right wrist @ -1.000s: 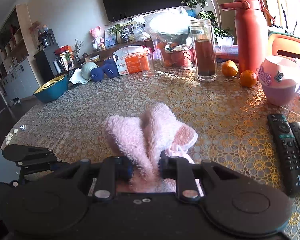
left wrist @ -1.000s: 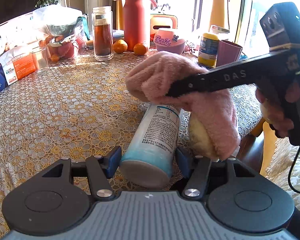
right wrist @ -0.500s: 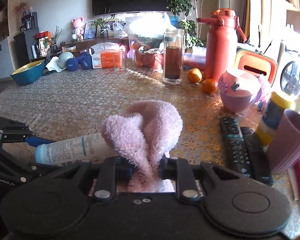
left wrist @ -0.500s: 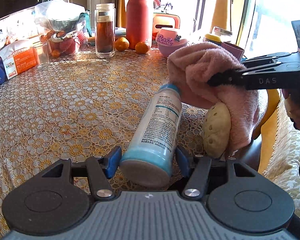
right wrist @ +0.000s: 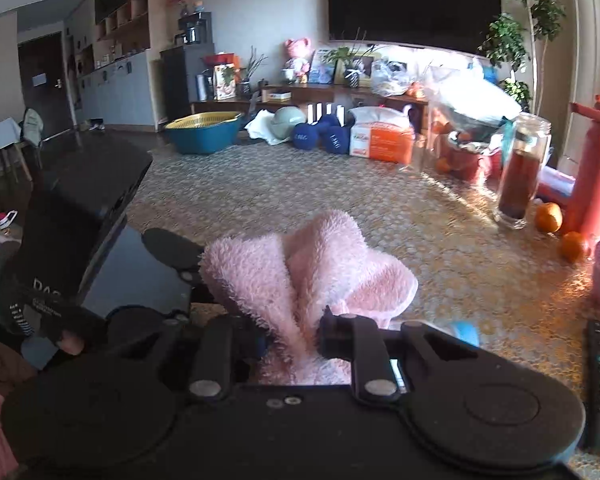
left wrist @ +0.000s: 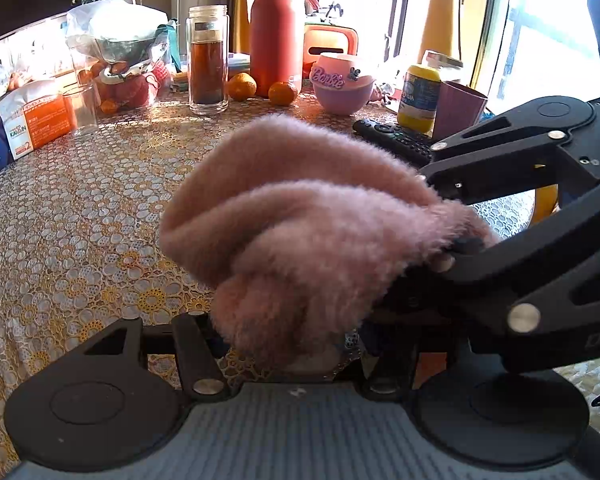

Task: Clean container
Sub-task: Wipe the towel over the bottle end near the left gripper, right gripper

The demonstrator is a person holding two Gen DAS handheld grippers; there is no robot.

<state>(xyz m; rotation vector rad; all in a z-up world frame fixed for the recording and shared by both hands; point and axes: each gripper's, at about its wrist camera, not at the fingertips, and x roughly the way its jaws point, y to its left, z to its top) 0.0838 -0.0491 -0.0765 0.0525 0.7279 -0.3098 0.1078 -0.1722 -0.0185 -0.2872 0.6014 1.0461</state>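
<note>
My left gripper [left wrist: 292, 344] sits at the bottom of its own view, shut on a white and blue bottle [left wrist: 346, 346]. Only a sliver of the bottle's label shows there, under a fluffy pink cloth [left wrist: 300, 232] that wraps over it. My right gripper [left wrist: 440, 216] reaches in from the right and is shut on that cloth. In the right wrist view the cloth [right wrist: 300, 276] bunches up between my right gripper's [right wrist: 292, 332] fingers. The bottle's blue cap [right wrist: 464, 330] peeks out just to the right. The left gripper's black body [right wrist: 80, 216] fills the left side.
On the lace tablecloth [left wrist: 80, 220] behind stand a red flask [left wrist: 276, 32], a glass jar of dark liquid [left wrist: 207, 60], two oranges [left wrist: 242, 86], a pink Barbie bowl [left wrist: 342, 84], a yellow bottle [left wrist: 420, 94] and a purple cup [left wrist: 460, 110]. Remote controls [left wrist: 396, 140] lie at the right.
The right gripper has slid the pink cloth from the bottle's cap end toward the left gripper. The cloth now covers nearly the whole bottle.
</note>
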